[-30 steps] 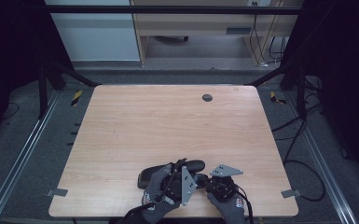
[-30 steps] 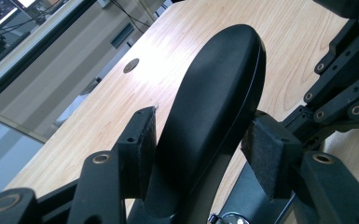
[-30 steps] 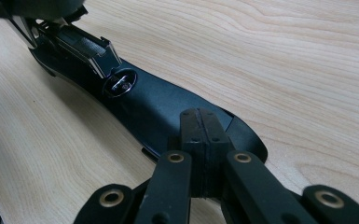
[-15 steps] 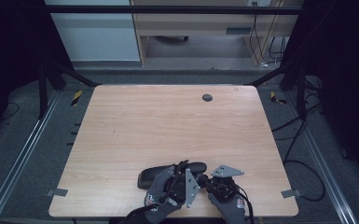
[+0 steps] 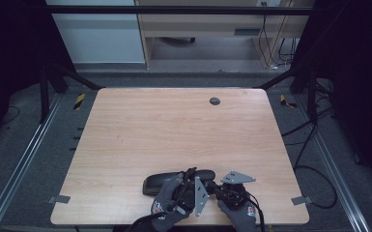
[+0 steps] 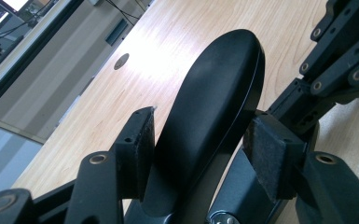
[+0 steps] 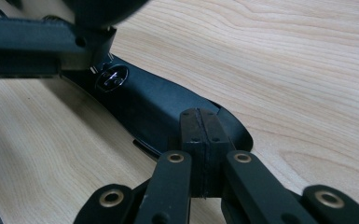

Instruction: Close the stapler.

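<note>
A black glasses-style case [image 5: 160, 183] lies near the table's front edge, just ahead of both gloved hands. My left gripper [image 5: 191, 178] straddles its rounded upper shell [image 6: 214, 93], one pad [image 6: 142, 144] against one side and the other pad [image 6: 270, 156] at the opposite edge. From the right, my right gripper [image 5: 213, 186] reaches in. In the right gripper view, that gripper [image 7: 199, 128] is pinched shut on the thin rim of the case's lower shell [image 7: 154, 105]. The left gripper's jaw crosses the top of that view.
The wooden table [image 5: 174, 125] stretches away from the hands, with a round cable grommet [image 5: 214, 101] near its far edge. Metal rails run along both sides, and cables lie on the floor at the right. A desk stands beyond the table.
</note>
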Available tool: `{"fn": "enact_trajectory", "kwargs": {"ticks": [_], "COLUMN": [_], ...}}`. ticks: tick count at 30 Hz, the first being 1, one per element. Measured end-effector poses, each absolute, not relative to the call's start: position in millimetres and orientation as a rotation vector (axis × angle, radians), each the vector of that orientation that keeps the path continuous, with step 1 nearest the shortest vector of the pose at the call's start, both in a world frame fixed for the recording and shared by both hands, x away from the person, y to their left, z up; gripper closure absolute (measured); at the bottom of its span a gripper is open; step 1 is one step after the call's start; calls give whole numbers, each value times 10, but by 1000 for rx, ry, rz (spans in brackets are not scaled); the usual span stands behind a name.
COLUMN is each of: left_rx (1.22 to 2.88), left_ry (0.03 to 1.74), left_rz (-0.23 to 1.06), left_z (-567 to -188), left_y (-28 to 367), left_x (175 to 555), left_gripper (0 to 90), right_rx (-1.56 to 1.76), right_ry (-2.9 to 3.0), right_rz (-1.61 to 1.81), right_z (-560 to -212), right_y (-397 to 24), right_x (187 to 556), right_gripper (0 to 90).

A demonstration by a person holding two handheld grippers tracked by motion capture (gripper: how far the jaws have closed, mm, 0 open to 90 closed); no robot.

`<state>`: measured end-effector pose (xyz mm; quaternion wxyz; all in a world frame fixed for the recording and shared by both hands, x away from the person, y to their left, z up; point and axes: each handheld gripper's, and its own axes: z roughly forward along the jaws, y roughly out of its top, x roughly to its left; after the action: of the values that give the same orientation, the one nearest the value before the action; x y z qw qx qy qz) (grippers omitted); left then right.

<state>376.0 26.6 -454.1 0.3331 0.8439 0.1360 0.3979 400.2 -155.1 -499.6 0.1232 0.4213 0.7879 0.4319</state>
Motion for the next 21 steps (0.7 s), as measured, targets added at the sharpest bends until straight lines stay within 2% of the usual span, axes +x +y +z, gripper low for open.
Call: {"fn": "enact_trajectory", "kwargs": {"ticks": [12, 21], "left_rx": [2214, 2221], "left_ry": [343, 352], "left_rz": [1032, 1002], "left_z": [-4569, -4565], "left_y": [257, 253], "left_x": [3766, 3773], "left_gripper": [431, 419], "right_rx": [1231, 1253], "right_ry": [2291, 2269], "right_rz": [1253, 1241], "right_z": [-4998, -4998], "right_y": [-1580, -1629], "right_x": [3994, 3998], "right_gripper": [891, 852]}}
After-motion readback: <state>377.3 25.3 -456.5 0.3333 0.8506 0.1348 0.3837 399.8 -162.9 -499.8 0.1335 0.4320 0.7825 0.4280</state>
